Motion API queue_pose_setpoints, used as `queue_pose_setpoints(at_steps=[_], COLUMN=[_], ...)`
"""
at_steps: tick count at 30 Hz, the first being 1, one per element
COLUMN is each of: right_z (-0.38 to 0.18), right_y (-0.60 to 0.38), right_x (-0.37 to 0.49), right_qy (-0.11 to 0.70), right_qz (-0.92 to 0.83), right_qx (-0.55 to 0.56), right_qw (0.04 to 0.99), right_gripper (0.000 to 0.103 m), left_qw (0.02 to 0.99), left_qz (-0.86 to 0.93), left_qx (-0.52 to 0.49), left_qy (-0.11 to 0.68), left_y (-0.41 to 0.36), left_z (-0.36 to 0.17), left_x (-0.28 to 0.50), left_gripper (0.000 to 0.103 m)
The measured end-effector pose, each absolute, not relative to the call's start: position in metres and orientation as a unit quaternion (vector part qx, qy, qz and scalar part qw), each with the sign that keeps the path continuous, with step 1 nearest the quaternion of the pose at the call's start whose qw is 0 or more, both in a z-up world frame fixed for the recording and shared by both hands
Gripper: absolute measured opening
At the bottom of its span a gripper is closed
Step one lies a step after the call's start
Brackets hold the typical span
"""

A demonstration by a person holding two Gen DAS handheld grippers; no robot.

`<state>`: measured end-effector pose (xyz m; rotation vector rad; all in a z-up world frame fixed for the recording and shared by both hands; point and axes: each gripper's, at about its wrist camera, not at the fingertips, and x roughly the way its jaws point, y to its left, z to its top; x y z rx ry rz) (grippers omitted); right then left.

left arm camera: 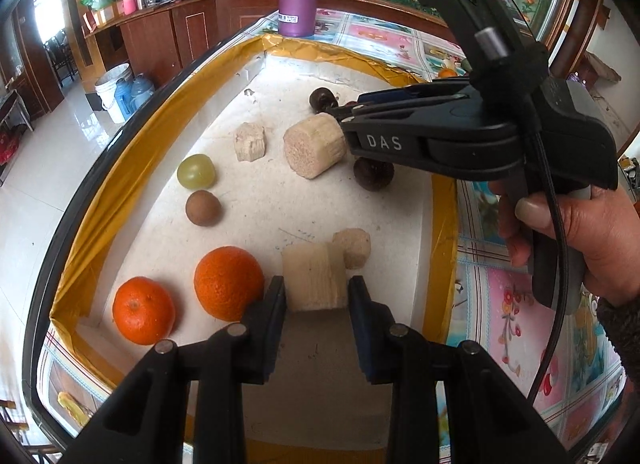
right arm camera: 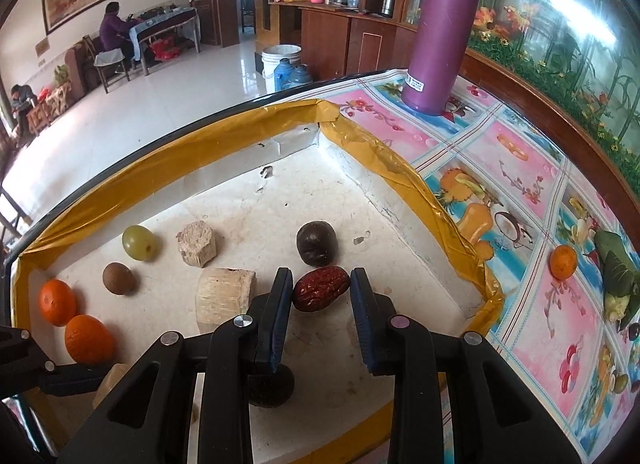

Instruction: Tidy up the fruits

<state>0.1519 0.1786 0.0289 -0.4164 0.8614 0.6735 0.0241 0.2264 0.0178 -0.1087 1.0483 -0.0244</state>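
Grippers both work inside one shallow white tray (left arm camera: pixel 256 72) with a gold-taped rim, set on a flowered tablecloth (right arm camera: pixel 532 200).

Nearest in the left wrist view, the left gripper (left arm camera: pixel 316 296) has its pads on both sides of a pale cut sugarcane piece (left arm camera: pixel 314 278); they look clamped on it, probably so it can be carried to its own group. Touching that piece on its far right is a smaller cane chunk (left arm camera: pixel 353 247). Left of the jaws two tangerines (left arm camera: pixel 228 282) lie side by side near the tray's near-left corner, which reads as sorting by kind.

A little farther, a brown longan (left arm camera: pixel 203 208) and a green grape (left arm camera: pixel 196 171) sit one behind the other along the left side. Mid-tray are two more cane pieces, a rough block (left arm camera: pixel 250 141) and a fat round section (left arm camera: pixel 314 150).

The right gripper (right arm camera: pixel 320 290) comes in from the right, held in a hand (left arm camera: pixel 592 240). Its pads close on a wrinkled red jujube (right arm camera: pixel 320 288), held just above the tray floor. A dark round fruit (right arm camera: pixel 317 244) lies just beyond it, another (right arm camera: pixel 269 386) under the jaws; I judge the jujube is bound for the dark-fruit group.

Far off the tray: a purple flask (right arm camera: pixel 442 32). On the cloth to the right, a stray tangerine (right arm camera: pixel 563 262) beside a green leaf-wrapped bundle (right arm camera: pixel 618 264), still unsorted.
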Motion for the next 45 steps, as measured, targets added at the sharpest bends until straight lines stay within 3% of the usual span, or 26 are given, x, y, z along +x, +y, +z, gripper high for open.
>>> queue_pose_setpoints(at_steps=[8, 18, 31, 34, 38, 40, 45], right_z=[0.029, 0.043, 0.063, 0.068, 0.074, 0.077, 0.079], right_y=[0.177, 0.169, 0.130, 0.115, 0.097, 0.090, 0.078], right_x=[0.151, 0.137, 0.088, 0.067, 0.041, 0.028, 0.004], right_qy=[0.408, 0.398, 0.407, 0.409, 0.412, 0.410, 0.404], right_qz=[0.309, 0.304, 0.280, 0.251, 0.231, 0.227, 0.217], right_qx=[-0.198, -0.196, -0.159, -0.150, -0.122, -0.112, -0.114], right_qw=[0.836, 0.843, 0.855, 0.864, 0.873, 0.876, 0.881], right_gripper=[0.033, 0.037, 0.042, 0.049, 0.069, 0.070, 0.085], left_qw=[0.862, 0.876, 0.884, 0.886, 0.887, 0.887, 0.877], left_qz=[-0.006, 0.023, 0.046, 0.052, 0.081, 0.102, 0.143], left_qx=[-0.066, -0.066, -0.082, -0.091, -0.094, -0.100, -0.125], left_qy=[0.502, 0.478, 0.458, 0.451, 0.444, 0.439, 0.441], left_y=[0.233, 0.242, 0.254, 0.255, 0.253, 0.252, 0.249], left_z=[0.018, 0.031, 0.042, 0.044, 0.049, 0.051, 0.050], left_x=[0.019, 0.011, -0.001, -0.003, -0.011, -0.019, -0.048], left_gripper=[0.041, 0.073, 0.079, 0.079, 0.082, 0.083, 0.091])
